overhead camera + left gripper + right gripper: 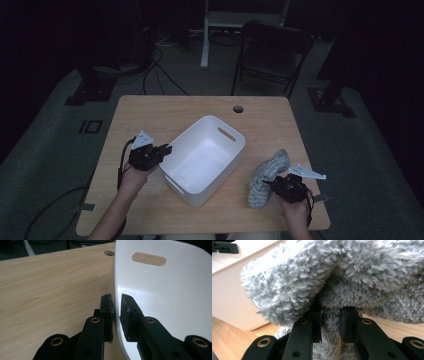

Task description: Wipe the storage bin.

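Nearest the high camera, a person's two forearms reach in over a pale wooden worktop (150,115), each hand holding a black gripper. A white plastic bin (204,159) with slotted handles sits mid-worktop and serves as the landmark here.

The left gripper (167,149) is at the bin's left rim. The left gripper view shows what the high view cannot: its fingers (107,310) stand either side of the thin white wall, one outside, one inside, closed nearly onto it, pinching the rim to steady the bin.

To the right of the bin, just beside it, lies a fluffy grey fleece cloth (267,175), bunched on the worktop. The right gripper (270,184) is at the cloth's near end. The right gripper view shows its fingers (348,323) pressed into a fold of the pile, gripping it, with the bin's side wall close behind.

The step in hand looks like taking up the cloth to put it in the bin. The next move would call for lifting the cloth clear of the rim, carrying it left over the opening, and letting go while the left gripper holds the bin firm.
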A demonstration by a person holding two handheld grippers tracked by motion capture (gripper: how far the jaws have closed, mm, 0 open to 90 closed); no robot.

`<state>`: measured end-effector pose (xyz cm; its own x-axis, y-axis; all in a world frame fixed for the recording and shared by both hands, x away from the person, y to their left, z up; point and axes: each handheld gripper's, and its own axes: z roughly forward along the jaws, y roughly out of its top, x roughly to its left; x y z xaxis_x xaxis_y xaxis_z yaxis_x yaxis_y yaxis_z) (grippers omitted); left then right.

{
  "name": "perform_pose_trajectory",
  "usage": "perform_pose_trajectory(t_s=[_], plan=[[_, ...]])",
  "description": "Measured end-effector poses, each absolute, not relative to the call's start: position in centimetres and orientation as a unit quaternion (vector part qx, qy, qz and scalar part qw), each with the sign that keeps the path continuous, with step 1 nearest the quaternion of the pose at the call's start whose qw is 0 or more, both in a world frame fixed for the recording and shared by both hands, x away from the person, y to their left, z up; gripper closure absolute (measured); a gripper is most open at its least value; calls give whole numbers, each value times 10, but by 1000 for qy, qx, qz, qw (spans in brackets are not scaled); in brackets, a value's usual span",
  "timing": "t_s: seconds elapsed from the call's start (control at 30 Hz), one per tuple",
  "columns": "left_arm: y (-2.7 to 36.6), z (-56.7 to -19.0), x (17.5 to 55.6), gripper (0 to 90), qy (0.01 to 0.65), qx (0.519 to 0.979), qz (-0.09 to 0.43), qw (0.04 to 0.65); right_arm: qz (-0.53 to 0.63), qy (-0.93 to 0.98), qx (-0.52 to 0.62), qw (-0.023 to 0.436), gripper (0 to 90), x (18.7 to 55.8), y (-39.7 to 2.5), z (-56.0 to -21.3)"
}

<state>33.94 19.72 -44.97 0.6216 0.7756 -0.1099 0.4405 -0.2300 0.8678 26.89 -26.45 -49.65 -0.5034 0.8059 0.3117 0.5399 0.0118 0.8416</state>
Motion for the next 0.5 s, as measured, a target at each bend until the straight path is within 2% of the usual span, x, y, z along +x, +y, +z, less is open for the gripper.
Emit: perform_pose_trajectory(t_s=[0.23, 0.3, 0.33, 0.5], plan=[[197, -447, 343, 783, 393, 773, 172, 466, 513, 697, 484, 127, 754, 269, -266, -498], [195, -448, 342, 836, 397, 773, 178, 461, 513, 698, 483, 127, 754, 269, -266, -498], [195, -449, 341, 859, 398, 771, 183, 462, 513, 699, 482, 128, 754, 269, -266, -497], [194, -454, 329, 861, 412, 750, 195, 479, 513, 698, 483, 127, 754, 268, -267, -497]])
